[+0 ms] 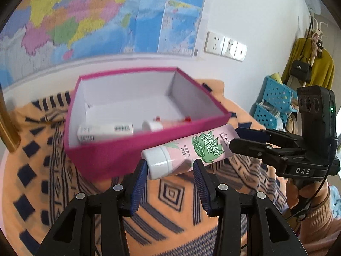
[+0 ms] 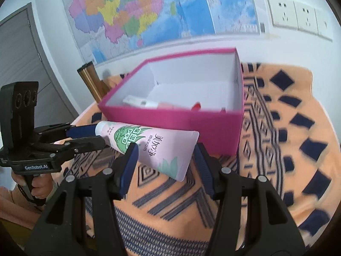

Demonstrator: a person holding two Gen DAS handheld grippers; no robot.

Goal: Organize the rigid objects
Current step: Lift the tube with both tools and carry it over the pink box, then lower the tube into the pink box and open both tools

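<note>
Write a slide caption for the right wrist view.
Both grippers carry a pink hand-cream tube beside an open magenta cardboard box.

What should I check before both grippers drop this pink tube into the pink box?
1. Left gripper jaws clamp the tube at its cap end: ok.
2. Right gripper jaws clamp its flat end: ok.
3. Box is open on top: ok.
4. Bare floor left inside, behind the white carton and small bottle: ok.
5. Tube raised above the box's front rim: cannot tell.
</note>
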